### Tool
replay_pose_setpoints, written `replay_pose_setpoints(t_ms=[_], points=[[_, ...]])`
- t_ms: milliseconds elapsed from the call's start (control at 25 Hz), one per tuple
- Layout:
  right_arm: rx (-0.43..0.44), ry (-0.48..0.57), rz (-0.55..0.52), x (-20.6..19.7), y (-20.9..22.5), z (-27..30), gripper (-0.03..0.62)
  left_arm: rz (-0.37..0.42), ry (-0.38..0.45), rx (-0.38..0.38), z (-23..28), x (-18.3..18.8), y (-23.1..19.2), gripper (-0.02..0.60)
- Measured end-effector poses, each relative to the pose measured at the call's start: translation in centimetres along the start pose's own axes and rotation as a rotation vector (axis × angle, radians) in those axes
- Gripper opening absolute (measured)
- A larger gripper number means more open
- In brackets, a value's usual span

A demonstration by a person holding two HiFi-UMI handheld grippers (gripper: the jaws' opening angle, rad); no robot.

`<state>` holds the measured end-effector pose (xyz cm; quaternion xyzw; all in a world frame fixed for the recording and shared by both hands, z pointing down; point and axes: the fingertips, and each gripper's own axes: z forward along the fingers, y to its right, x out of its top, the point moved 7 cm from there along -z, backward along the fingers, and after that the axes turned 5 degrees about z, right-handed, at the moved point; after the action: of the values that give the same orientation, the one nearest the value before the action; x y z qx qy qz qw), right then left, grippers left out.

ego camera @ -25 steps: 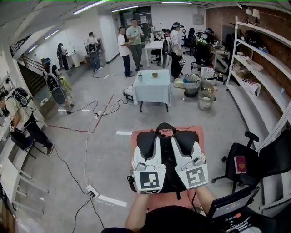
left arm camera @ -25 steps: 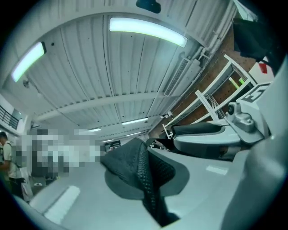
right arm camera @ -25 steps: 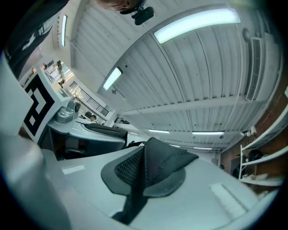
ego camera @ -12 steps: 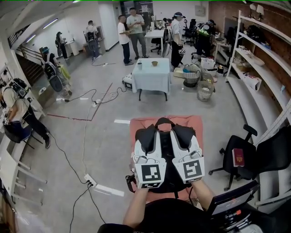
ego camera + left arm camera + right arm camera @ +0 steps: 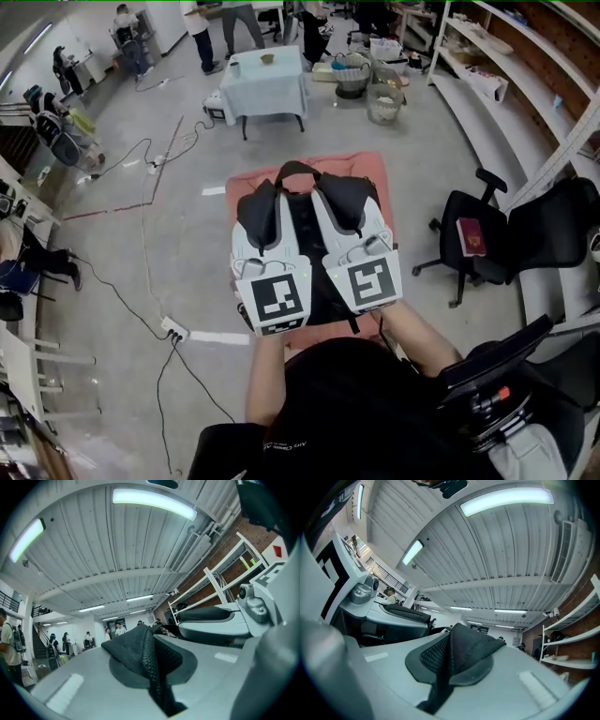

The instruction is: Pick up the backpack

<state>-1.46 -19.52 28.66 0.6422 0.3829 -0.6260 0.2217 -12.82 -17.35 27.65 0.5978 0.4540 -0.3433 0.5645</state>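
One black backpack (image 5: pixel 302 225) lies flat on a salmon-pink table (image 5: pixel 380 178), its carry loop toward the far edge, mostly covered by the two grippers held side by side over it. The left gripper (image 5: pixel 259 204) and right gripper (image 5: pixel 343 195) each have their jaws pressed together, mesh pads meeting with nothing between them. A black office chair (image 5: pixel 511 234) stands just right of the table, and a small cloth-covered table (image 5: pixel 267 84) stands farther off.
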Motion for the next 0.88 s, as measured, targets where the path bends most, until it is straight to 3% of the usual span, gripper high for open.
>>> replay_pose_setpoints(t_ms=[200, 360, 880], points=[[-0.011, 0.025, 0.007, -0.8, 0.8, 0.5, 0.026, -0.008, 0.041, 0.002, 0.8, -0.9, 0.6, 0.021], [-0.002, 0.043, 0.018, -1.2, 1.1, 0.8, 0.026, -0.021, 0.004, -0.018, 0.8, -1.4, 0.7, 0.021], [0.011, 0.050, -0.003, -2.2, 1.3, -0.2, 0.026, -0.054, 0.004, -0.060, 0.2, -2.6, 1.4, 0.020]])
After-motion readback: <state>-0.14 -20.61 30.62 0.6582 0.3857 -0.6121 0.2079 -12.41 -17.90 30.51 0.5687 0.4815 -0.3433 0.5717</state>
